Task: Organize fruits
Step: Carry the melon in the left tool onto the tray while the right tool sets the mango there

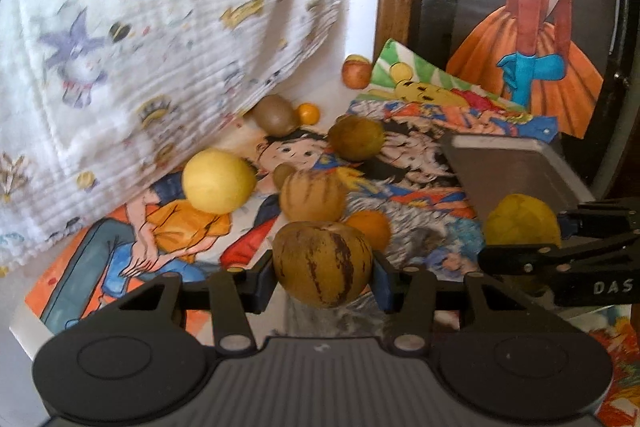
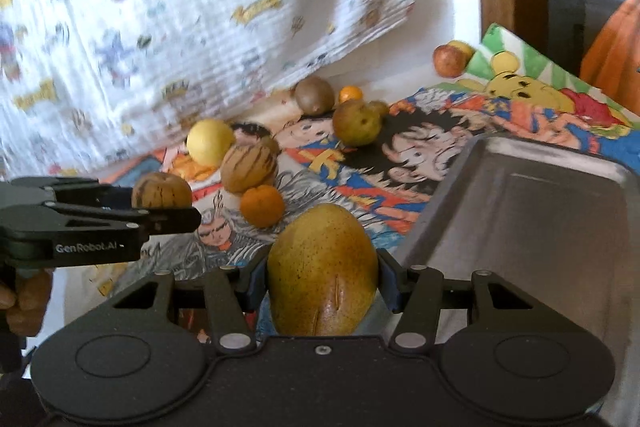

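While both grippers are up off the surface, each one's got a fruit pinched. The left gripper (image 1: 323,269) is clamped on a striped brown-yellow fruit (image 1: 322,263), looks like a pepino melon, squeezed between its blue pads (image 1: 267,277). From the right wrist view you can see that same gripper (image 2: 168,205) coming in from the left with a hand (image 2: 24,297) behind it.

The right gripper (image 2: 320,281) is clamped on a yellow-green pear (image 2: 322,269) with two small cuts in the skin, hanging just beside the near corner of the metal tray (image 2: 520,227), which sits on the cartoon posters (image 2: 400,155).

Rest of the fruit is loose on the posters: a second striped melon (image 2: 249,167) touching a mandarin (image 2: 262,206), a yellow round fruit (image 2: 210,141), a greenish pear (image 2: 356,123), a kiwi (image 2: 315,95) with a tiny orange (image 2: 351,93) next to it, and an apple (image 2: 450,61) at the back. A printed white cloth (image 2: 160,7) hangs behind.
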{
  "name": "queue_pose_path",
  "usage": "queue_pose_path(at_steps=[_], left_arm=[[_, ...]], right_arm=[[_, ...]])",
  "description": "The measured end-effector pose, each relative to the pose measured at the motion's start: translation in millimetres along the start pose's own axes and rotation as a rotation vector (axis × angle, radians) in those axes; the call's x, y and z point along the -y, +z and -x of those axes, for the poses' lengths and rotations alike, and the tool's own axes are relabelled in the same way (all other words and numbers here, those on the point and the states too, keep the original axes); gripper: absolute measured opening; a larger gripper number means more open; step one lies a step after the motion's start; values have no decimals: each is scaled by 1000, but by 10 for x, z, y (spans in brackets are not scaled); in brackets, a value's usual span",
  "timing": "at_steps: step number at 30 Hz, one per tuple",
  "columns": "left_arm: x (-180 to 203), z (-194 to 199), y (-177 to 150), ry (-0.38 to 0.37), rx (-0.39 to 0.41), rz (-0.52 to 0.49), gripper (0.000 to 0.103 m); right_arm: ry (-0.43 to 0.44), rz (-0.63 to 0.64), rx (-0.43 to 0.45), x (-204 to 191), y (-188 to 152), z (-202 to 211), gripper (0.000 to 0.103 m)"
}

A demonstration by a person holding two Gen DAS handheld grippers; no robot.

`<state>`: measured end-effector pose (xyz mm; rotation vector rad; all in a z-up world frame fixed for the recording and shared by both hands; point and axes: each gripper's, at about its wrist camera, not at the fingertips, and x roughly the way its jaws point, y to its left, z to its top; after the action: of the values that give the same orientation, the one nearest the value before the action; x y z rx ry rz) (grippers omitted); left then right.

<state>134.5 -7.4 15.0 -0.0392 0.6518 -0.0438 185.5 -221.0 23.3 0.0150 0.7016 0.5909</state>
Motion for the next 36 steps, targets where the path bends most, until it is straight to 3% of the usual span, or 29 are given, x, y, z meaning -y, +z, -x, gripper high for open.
queue_pose_path(at_steps=[8, 16, 25, 36], left_arm=[[355, -57, 348, -62, 35, -7, 53], [786, -536, 738, -177, 66, -24, 53], [1143, -1203, 786, -264, 47, -78, 53], [1415, -1661, 808, -313, 20, -164, 53]], right_arm=[[-44, -35, 84, 464, 187, 348, 56], [-154, -16, 157, 1134, 393, 337, 56], [-202, -22, 107, 1752, 532, -99, 56], [-249, -4, 54, 2005, 449, -378, 56]])
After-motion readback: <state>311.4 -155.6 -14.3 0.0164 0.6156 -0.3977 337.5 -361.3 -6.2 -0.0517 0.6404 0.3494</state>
